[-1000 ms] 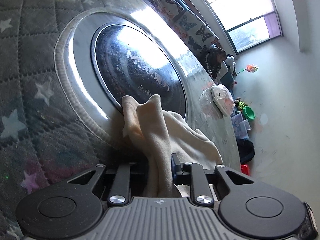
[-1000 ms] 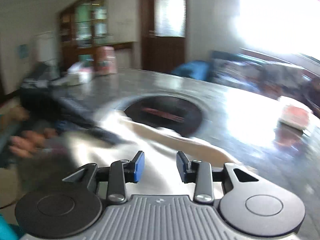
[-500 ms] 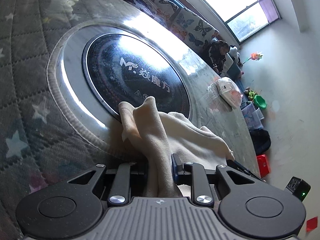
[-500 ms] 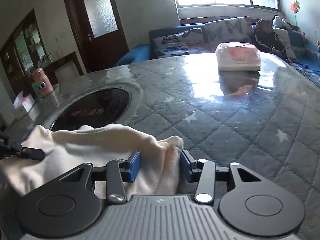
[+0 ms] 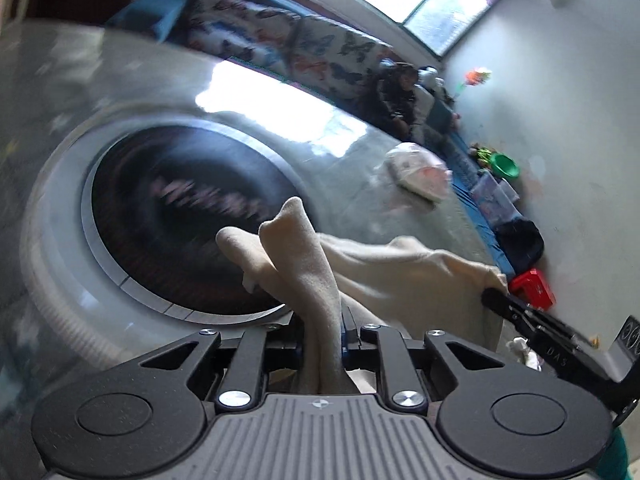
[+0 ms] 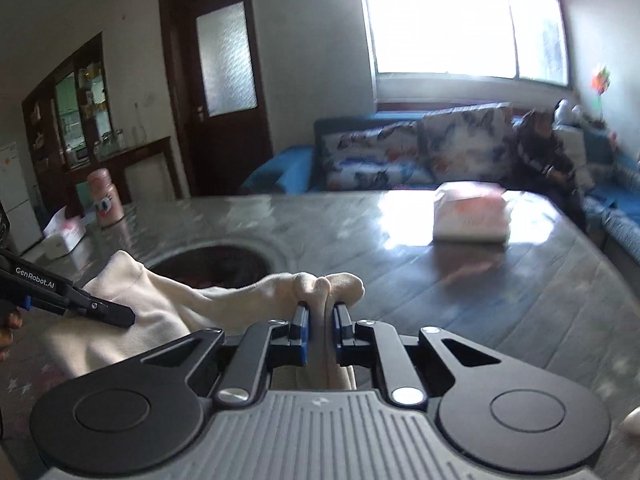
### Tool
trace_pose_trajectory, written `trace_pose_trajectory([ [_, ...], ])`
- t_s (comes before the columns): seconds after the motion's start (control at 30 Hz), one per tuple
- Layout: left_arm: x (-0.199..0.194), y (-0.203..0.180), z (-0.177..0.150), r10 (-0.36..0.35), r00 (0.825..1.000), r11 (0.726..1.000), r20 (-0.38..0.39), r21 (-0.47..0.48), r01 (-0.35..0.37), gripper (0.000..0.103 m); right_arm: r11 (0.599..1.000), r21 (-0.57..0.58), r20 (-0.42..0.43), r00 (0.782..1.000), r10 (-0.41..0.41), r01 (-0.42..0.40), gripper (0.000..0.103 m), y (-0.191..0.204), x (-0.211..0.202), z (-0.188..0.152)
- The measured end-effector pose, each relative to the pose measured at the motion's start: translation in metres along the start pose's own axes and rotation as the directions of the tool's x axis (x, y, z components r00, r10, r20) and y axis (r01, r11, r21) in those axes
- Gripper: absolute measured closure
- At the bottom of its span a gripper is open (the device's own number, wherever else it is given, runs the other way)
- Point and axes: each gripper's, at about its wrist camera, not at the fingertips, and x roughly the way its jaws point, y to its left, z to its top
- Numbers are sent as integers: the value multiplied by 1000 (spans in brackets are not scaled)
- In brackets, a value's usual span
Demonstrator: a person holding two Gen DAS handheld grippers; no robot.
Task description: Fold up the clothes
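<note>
A cream garment (image 5: 384, 268) hangs stretched between my two grippers above the table. My left gripper (image 5: 322, 326) is shut on one bunched corner of it, which sticks up past the fingers. My right gripper (image 6: 320, 320) is shut on another bunched corner (image 6: 324, 284). The garment (image 6: 160, 304) sags to the left in the right wrist view, where the left gripper's fingers (image 6: 108, 314) pinch it. The right gripper's fingers (image 5: 504, 304) show at the garment's far corner in the left wrist view.
The round table has a grey quilted cover (image 6: 480, 292) and a dark round hotplate (image 5: 180, 216) at its centre. A tissue pack (image 6: 472, 216) lies on the far side. A pink bottle (image 6: 105, 198) stands at the left. A sofa (image 6: 400, 156) lies beyond.
My right gripper closed on the garment's corner. Both grippers lifted the garment up off the table and the views tilted upward.
</note>
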Motion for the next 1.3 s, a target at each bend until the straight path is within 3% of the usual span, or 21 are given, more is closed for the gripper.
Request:
trace_pose_trajectory([
  [0.23,44,-54,38,-48,999,994,-8,97,49,86,991,-2,45,990,-131,131,93,-43,-10,30],
  [0.53,110,-96,61,-59,997,987,-48,150,66,86,971,25,14,971,-239,239,93,-97,9,34],
  [1.07,165,-89,60,30,993,985,-116,173,-9,85,948,60,-102,947,-305,312,92,-141,56,3],
  [1.3,162,-84,55,81,990,981,-113,186,-59,77,934,39,-126,929,-349,356,88,-144,59,0],
])
